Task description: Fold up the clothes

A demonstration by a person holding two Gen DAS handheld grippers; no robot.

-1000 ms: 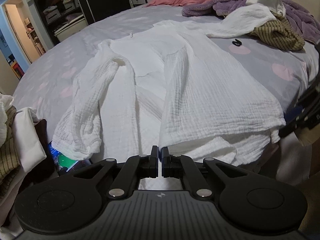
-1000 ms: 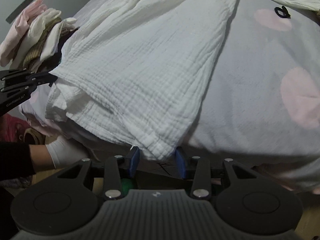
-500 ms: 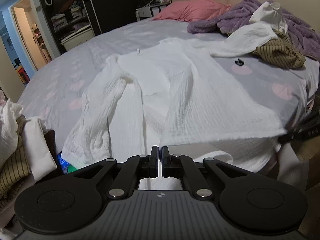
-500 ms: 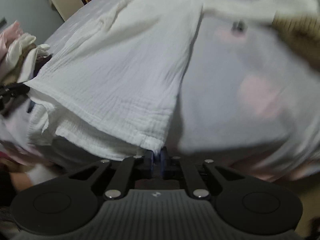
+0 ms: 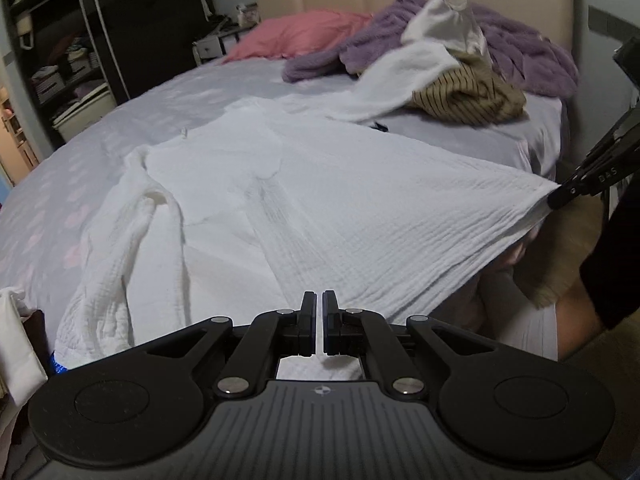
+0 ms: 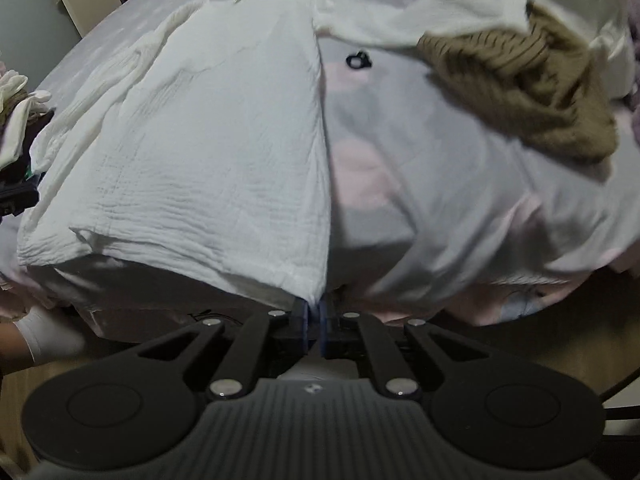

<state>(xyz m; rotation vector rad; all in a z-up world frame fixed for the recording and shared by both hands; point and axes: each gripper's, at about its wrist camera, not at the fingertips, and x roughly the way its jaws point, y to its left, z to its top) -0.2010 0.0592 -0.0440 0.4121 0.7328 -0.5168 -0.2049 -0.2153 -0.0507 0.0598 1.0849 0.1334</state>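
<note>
A white crinkled long-sleeved garment (image 5: 320,200) lies spread on the lilac bed (image 5: 168,112), its collar toward the headboard. My left gripper (image 5: 319,300) is shut on the near hem, and white cloth shows under its fingers. In the right wrist view my right gripper (image 6: 315,308) is shut on the garment's (image 6: 220,140) other hem corner. The left wrist view shows that right gripper (image 5: 556,200) at the right, pulling the corner out past the bed edge. The hem is raised and stretched between the two grippers. One sleeve (image 5: 120,240) lies crumpled on the left.
A brown striped garment (image 5: 468,96), a purple fleece (image 5: 520,60) and a pink pillow (image 5: 304,36) sit near the headboard. A small black loop (image 6: 359,59) lies on the sheet beside the garment. Stacked clothes (image 5: 16,340) stand at the left, dark shelves (image 5: 60,72) beyond.
My right gripper closed on the hem corner that lay between its open fingers. Both grippers then rose and pulled the hem up and taut off the bed edge.
</note>
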